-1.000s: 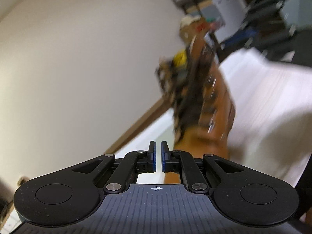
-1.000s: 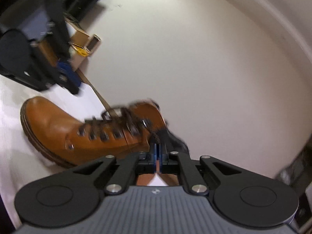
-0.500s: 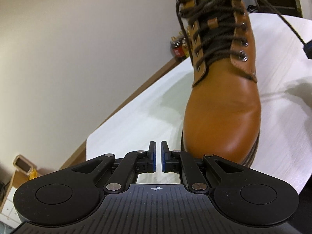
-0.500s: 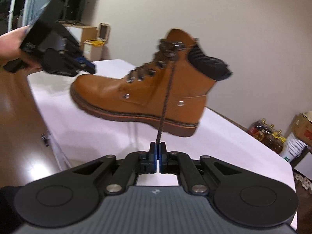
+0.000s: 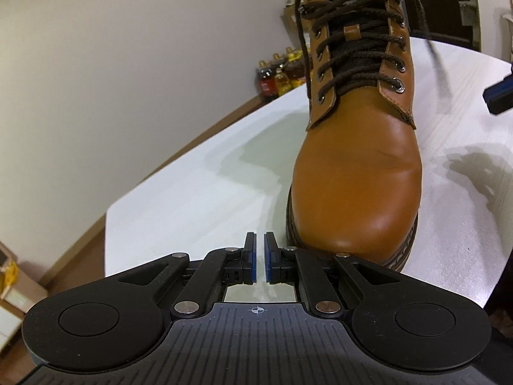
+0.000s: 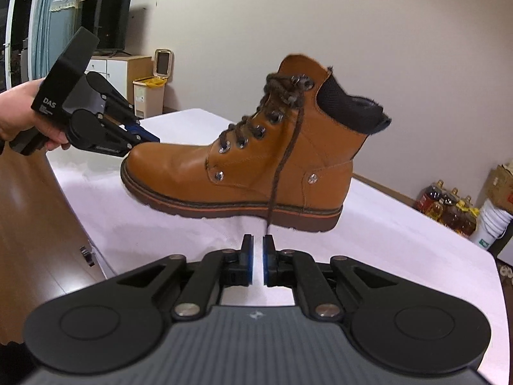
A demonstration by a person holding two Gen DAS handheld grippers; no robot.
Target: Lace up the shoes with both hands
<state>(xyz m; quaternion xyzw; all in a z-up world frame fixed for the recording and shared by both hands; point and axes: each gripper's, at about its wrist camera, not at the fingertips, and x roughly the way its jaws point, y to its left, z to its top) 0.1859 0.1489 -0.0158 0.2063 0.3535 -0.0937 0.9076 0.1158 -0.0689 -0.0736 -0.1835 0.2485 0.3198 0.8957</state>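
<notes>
Now – boot [image 6: 237, 173] just beyond right claw [image 6: 257, 264] (opening, empty) | lace [image 6: 282, 166] dangling

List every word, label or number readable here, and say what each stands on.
"DAS", white, on the black body of the left gripper; the smaller lines under it are too small to read.
Yellow tag inside the boot collar: black print, partly hidden, not readable.
Oil bottles labels: too small to read.

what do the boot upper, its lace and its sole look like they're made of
Boot upper: smooth tan leather by the look, semi-gloss; soft highlights on the toe, stitched seams. Could be synthetic.
Lace: dark brown braided cord, matte; the weave shows.
Sole: probably rubber, dark brown, matte, lugged tread with an orange stripe.
</notes>
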